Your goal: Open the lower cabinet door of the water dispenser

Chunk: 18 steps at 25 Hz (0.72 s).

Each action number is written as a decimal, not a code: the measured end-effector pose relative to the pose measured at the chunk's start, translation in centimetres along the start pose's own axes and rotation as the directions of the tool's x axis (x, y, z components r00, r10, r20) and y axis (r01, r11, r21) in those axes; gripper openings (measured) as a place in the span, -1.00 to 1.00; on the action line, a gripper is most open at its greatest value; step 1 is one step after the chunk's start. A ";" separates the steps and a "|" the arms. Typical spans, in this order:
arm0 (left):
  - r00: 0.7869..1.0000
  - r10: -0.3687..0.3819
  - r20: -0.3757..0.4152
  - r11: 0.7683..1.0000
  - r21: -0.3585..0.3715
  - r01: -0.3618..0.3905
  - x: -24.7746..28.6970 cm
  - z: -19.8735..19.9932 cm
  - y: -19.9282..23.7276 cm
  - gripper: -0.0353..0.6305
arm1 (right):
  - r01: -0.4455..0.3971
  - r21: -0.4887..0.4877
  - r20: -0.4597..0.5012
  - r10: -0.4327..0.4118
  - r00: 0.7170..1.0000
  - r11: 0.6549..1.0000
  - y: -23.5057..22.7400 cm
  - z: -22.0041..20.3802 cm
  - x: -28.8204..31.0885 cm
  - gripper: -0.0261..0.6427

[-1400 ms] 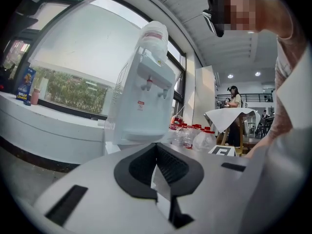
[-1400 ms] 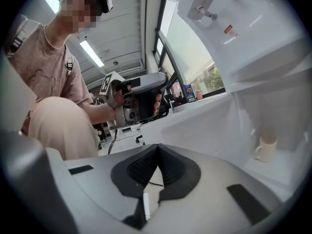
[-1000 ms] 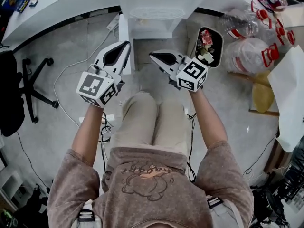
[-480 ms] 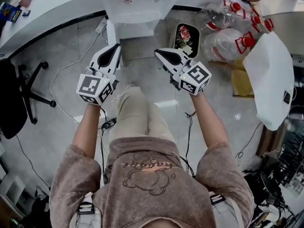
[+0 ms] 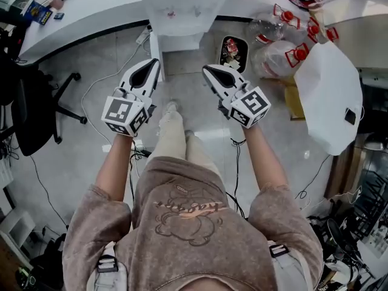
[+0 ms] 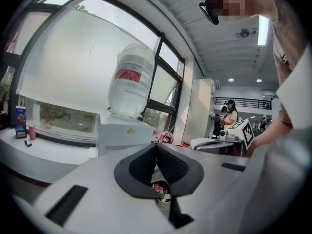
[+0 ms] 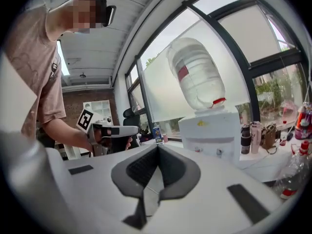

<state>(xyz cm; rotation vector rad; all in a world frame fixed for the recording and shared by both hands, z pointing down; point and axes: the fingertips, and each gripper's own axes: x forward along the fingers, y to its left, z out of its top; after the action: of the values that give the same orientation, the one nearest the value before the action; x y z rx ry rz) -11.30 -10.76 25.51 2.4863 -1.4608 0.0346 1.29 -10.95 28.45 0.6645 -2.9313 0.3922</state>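
Counter (image 5: 79, 14): curved and white, it runs behind the dispenser.
Dispenser (image 5: 179, 5): stands against the counter straight ahead of me, well apart from both grippers. I keep it centred between them on the approach.
Bottle (image 7: 195, 74): sits inverted on top of the dispenser. Both gripper views look at this level, which I judge too high for the task.
Door: on the dispenser's lower front. No view shows it plainly, and the head view gives only the steep top. I judge the step in hand to be the approach. I should lower and tip one gripper until the door's edge or handle enters its own view before I commit.
Bin (image 5: 232, 52): on the floor just right of the dispenser. I route the right gripper clear of it.
Left gripper (image 5: 155, 62): held out towards the dispenser, jaws clenched tip to tip, nothing between them.
Right gripper (image 5: 207, 69): held alongside it, jaws likewise clenched and empty.
Jaws: I should part one pair before reaching the door, since closed tips are unlikely to catch an edge.
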 end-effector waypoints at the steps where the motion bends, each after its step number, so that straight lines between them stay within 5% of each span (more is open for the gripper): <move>1: 1.000 -0.006 0.006 1.000 0.006 0.006 -0.4 1.4 -0.5 -0.84 | 0.009 -0.010 0.005 -0.009 1.000 1.000 0.7 1.3 -0.4 -0.90; 9: 0.997 -0.069 0.017 0.997 0.029 0.068 -2.2 10.1 -4.7 -0.84 | 0.089 0.006 0.079 -0.089 0.993 0.996 3.9 10.1 -3.2 -0.90; 18: 0.989 -0.145 0.010 0.988 0.048 0.145 -2.2 15.1 -6.3 -0.84 | 0.197 0.005 0.159 -0.195 0.968 0.980 3.3 15.9 -4.8 -0.90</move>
<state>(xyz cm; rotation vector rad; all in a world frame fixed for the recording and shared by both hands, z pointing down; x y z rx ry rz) -8.64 -9.44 9.32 2.6292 -1.2945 0.0256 3.37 -10.41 11.65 1.0191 -2.9728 0.3162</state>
